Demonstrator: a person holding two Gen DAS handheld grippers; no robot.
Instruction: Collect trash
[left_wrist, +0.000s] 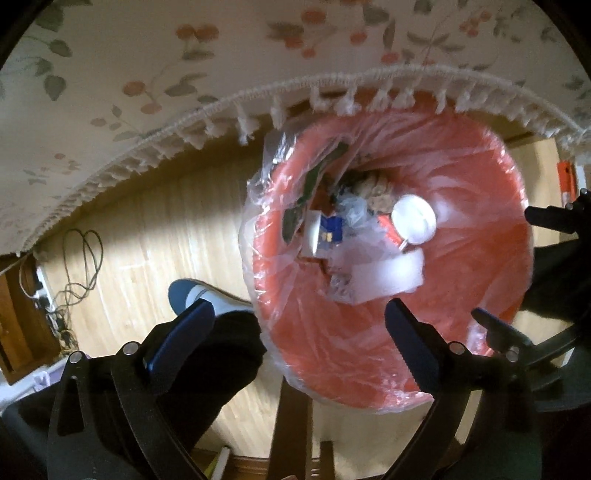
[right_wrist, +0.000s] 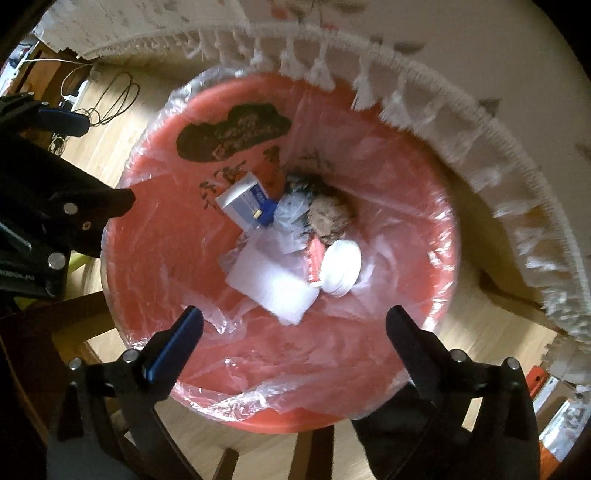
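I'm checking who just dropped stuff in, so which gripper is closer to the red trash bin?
Right, by a little. The right gripper hangs open directly above the red trash bin, fingers over its near rim. The left gripper is also open but offset to the bin's left side.

Glossy clear plastic liner wrinkles over the smooth red plastic bin.

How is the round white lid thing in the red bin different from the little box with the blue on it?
The round white plastic lid is a plain, all-white disc; the small white-and-blue cardboard box has straight edges, corners and blue print. The lid lies on the right of the heap, the box on the left. Both lie inside the red bin with its clear plastic liner.
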